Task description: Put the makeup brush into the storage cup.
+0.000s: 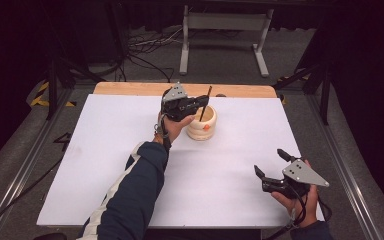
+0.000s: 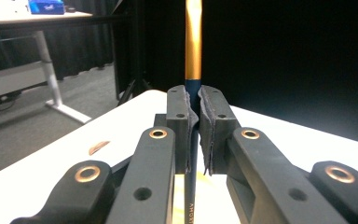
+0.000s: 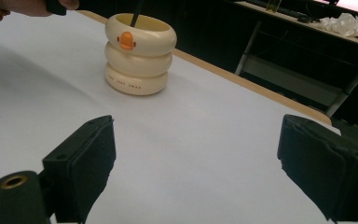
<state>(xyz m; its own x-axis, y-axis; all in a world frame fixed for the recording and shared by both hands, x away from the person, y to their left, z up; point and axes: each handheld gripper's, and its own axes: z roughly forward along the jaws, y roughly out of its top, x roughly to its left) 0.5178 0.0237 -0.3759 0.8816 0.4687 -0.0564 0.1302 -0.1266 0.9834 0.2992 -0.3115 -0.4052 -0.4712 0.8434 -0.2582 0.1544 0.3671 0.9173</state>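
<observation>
- Your left tool is clamped on the pen, its lower end inside the duck-faced cup near the counter's far edge.
- Keep the pen upright; lower before letting go.
- Your right tool rests with jaws apart at the near right corner.

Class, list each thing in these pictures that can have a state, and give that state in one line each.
Left claw: shut on the brush.
Right claw: open, holding nothing.
Slim dark-handled brush with gold ferrule: upright, lower end inside the holder.
Cream ringed holder with orange duck beak: standing upright on the white table.
</observation>
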